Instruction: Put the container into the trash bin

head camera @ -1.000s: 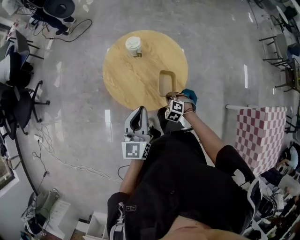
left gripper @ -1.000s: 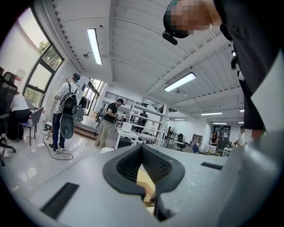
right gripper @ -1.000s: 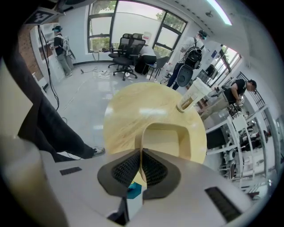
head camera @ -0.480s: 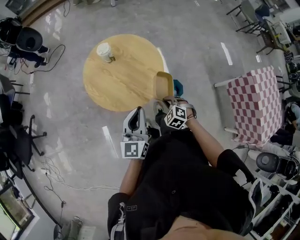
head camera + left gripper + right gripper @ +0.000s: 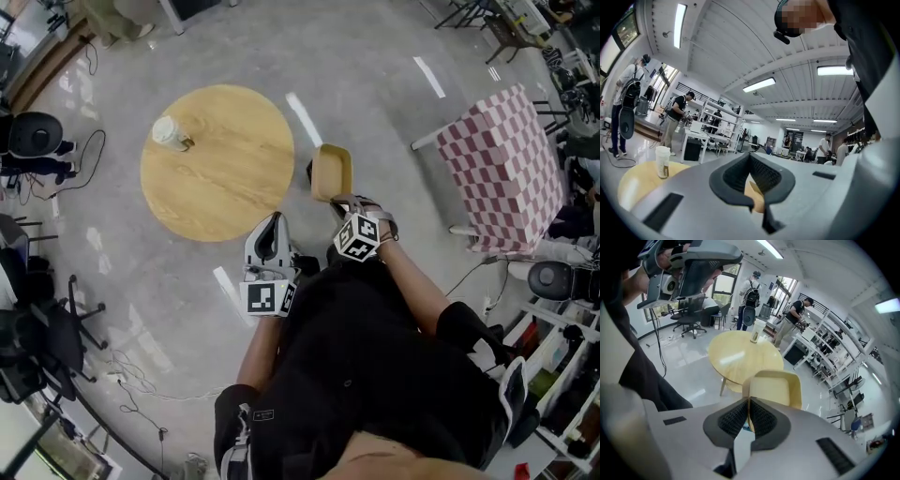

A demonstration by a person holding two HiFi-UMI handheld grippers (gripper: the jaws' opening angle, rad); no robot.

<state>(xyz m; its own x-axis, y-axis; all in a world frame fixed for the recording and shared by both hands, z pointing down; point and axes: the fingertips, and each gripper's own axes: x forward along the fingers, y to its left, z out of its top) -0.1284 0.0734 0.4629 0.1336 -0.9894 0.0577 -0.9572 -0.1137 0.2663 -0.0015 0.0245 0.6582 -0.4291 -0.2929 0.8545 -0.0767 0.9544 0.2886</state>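
The container (image 5: 331, 172) is a tan, shallow, rounded-rectangular tray. My right gripper (image 5: 338, 198) is shut on its rim and holds it in the air over the grey floor, just right of the round wooden table (image 5: 225, 178). In the right gripper view the container (image 5: 776, 387) stands up from between the pads of that gripper (image 5: 748, 413), with the table (image 5: 740, 357) behind it. My left gripper (image 5: 273, 223) hangs close to the person's body, left of the container. Its pads meet with nothing between them in the left gripper view (image 5: 750, 161). I see no trash bin.
A lidded paper cup (image 5: 169, 132) stands on the table's far left side. A table with a red-and-white checkered cloth (image 5: 506, 159) stands at the right. Office chairs (image 5: 37, 337) and cables lie at the left. Several people stand in the background (image 5: 677, 117).
The container has come up off the table's edge and moved right, away from the table, in my right gripper. The left gripper has swung along with the body's turn.
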